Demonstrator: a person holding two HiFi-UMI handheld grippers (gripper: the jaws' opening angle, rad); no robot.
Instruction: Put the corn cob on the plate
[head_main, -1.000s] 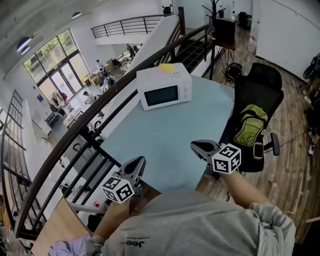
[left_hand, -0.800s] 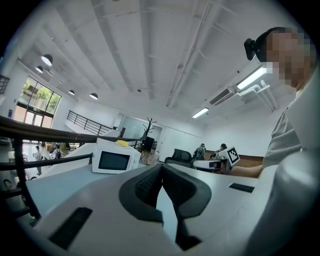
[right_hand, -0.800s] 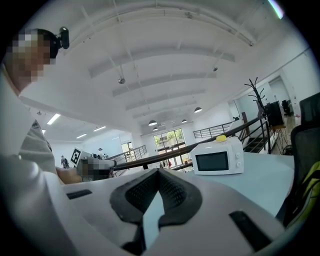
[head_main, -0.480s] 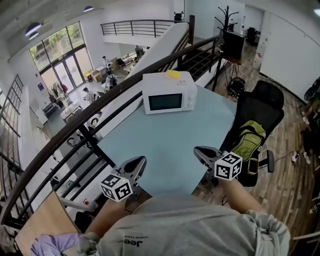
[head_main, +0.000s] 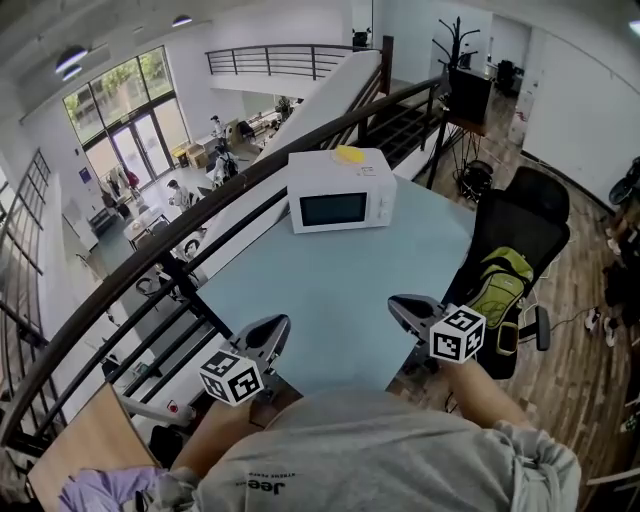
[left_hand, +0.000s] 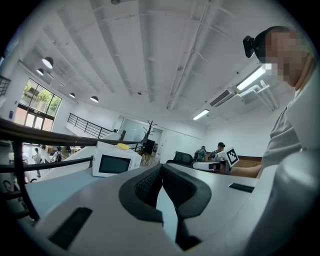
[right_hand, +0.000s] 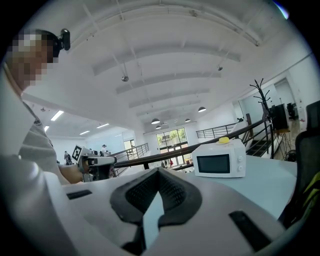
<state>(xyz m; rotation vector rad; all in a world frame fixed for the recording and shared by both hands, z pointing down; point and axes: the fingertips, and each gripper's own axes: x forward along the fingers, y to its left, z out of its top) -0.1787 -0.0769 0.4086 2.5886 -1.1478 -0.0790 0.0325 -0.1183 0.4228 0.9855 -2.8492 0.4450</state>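
Head view: you stand at the near end of a pale blue table (head_main: 330, 290), both tongs held out level over its near edge. A white microwave (head_main: 342, 205) sits at the far end, and a small yellow object (head_main: 349, 154) lies on its top. This is probably the corn cob, though it is too small to be sure. No plate shows in any view.

Risks, as judged from here. The yellow object is well apart from both tongs and lies high on a flat top, so a reach with closed tongs would likely nudge it rather than take it. If it is the cob, its round body could roll off the microwave towards the railing (head_main: 200, 215) on the left. With no plate located, you could lift it and have nowhere to set it down. On the right, a black chair (head_main: 520, 215) carrying a green backpack (head_main: 497, 277) stands just beside the table and may crowd your right arm.

Left tongs (head_main: 275, 328): tips together, nothing between them, touching nothing. Right tongs (head_main: 398, 303): fully closed as well, empty, clear of the table.
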